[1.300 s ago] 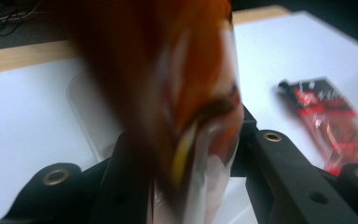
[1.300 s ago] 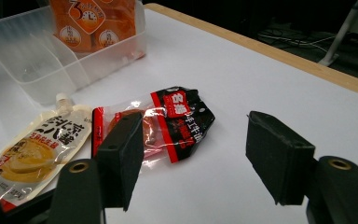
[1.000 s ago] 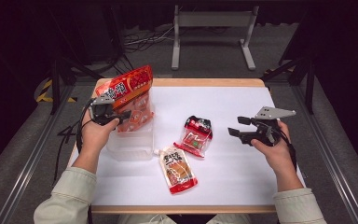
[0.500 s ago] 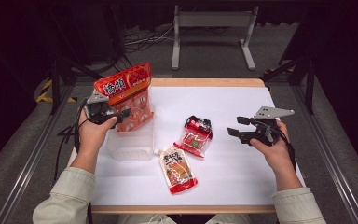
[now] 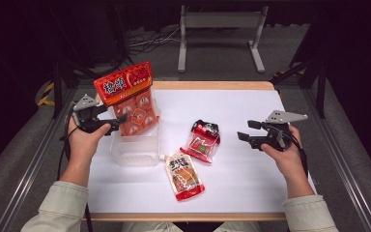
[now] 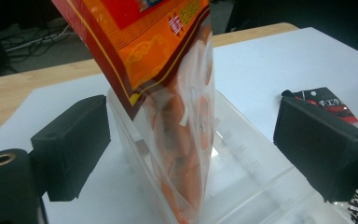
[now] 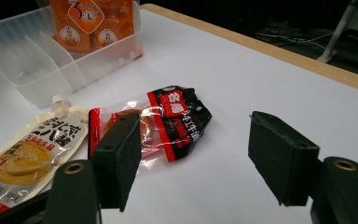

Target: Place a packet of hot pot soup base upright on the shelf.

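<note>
Left gripper (image 5: 118, 120): jaws just opening, now spread, nothing pinched; orange bag (image 5: 129, 99) between them but untouched in left gripper view. Drawn back from bag versus a second ago. Bag standing upright in far compartment of clear bin (image 5: 135, 147), leaning on its wall. Judged: bag released, placement done. Right gripper (image 5: 244, 131): spread, empty, unmoved, hovering over counter (image 5: 251, 183), aimed at black pouch (image 5: 203, 140). Spout pouch (image 5: 183, 174) lying flat just beside bin. Likely next: black pouch.
</note>
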`<act>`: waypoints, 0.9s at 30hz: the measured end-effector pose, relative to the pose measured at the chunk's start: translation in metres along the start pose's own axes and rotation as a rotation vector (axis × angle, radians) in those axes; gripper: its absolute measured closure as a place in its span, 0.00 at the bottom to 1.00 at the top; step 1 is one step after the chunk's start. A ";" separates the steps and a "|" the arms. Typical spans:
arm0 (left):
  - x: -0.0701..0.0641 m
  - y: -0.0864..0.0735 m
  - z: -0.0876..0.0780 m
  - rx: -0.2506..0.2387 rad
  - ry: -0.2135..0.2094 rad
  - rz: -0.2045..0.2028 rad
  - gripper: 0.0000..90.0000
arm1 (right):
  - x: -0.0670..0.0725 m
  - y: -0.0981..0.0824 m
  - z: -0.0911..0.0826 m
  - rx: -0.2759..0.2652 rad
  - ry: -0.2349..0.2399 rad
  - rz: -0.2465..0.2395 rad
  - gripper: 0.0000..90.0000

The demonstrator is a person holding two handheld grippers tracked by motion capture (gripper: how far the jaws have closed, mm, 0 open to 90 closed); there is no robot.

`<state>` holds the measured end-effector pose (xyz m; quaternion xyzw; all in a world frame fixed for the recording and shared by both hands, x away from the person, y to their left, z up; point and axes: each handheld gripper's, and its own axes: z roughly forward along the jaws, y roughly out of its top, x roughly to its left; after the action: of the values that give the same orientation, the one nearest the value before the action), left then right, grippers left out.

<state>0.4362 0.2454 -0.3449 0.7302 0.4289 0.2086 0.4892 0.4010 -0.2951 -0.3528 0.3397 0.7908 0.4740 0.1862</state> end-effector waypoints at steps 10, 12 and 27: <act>-0.015 -0.014 -0.035 0.012 -0.075 0.033 0.11 | -0.001 0.000 0.001 -0.002 -0.004 0.008 0.39; -0.019 -0.020 -0.039 0.033 -0.086 0.046 0.09 | 0.000 0.001 0.002 0.001 -0.002 0.006 0.39; -0.026 -0.041 -0.048 0.057 -0.179 0.035 0.06 | 0.003 0.004 0.008 0.005 0.007 0.001 0.39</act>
<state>0.3699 0.2561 -0.3573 0.7670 0.3762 0.1388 0.5009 0.4053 -0.2867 -0.3534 0.3388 0.7923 0.4735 0.1823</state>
